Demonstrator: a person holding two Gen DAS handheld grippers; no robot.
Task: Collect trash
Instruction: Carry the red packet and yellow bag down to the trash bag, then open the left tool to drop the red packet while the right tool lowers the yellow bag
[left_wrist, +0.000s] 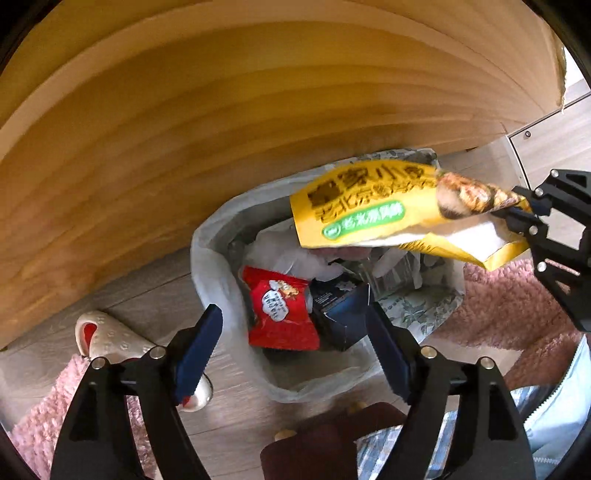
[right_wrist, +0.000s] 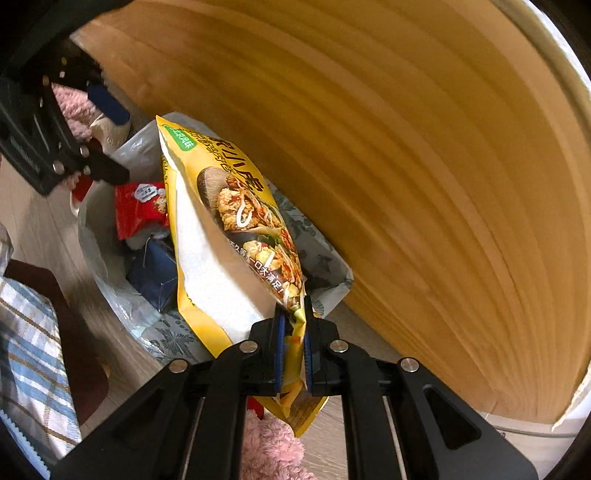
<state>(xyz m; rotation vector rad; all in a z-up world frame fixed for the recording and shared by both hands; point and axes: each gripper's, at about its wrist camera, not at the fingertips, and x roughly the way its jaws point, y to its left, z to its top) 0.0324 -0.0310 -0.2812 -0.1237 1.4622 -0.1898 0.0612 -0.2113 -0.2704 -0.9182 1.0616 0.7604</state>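
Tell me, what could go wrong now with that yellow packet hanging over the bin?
The right gripper pinches only one end of the yellow packet, so it might slip early. The packet is wide and the trash bin already holds a red packet and a dark box, so it could catch on the rim and fall on the floor.

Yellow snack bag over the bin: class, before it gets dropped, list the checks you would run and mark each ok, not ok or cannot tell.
1. Right hand-held gripper shut on the yellow snack bag: ok.
2. Bag hangs above the bin liner opening: ok, though one corner reaches past the rim.
3. Left hand-held gripper open and holding nothing: ok.
4. Room left in the bin, above the red packet and blue box: cannot tell.
5. Wooden panel clear of the bag: ok.
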